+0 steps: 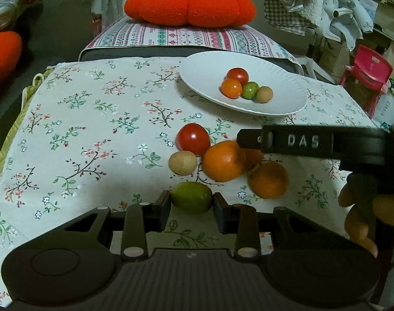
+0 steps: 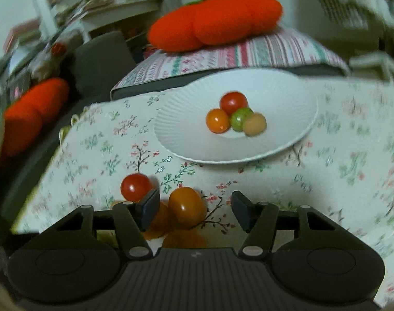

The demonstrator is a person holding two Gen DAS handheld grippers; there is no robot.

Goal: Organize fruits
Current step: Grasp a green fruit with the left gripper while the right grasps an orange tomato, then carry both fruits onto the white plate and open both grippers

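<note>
From your left tool's camera, your left gripper [image 1: 192, 204] has its two fingers set against either side of a green lime [image 1: 191, 197] on the flowered cloth [image 1: 75, 134], holding it. Just ahead of the fingers sit a pale round fruit [image 1: 182, 162], a red tomato [image 1: 193, 139] and two oranges [image 1: 224, 161], bunched together and touching. Farther ahead and to the right, a white plate [image 1: 280, 88] carries four small fruits, red, orange, green and tan. The right gripper [image 1: 248, 140] reaches in from the right above the oranges. From your right tool's camera, which is blurred, your right gripper [image 2: 195, 211] stands wide, holding nothing, with an orange tomato [image 2: 186, 204] between its fingers nearer the left one and a red tomato [image 2: 136, 187] just outside that finger. The plate [image 2: 287, 98] lies straight ahead.
</note>
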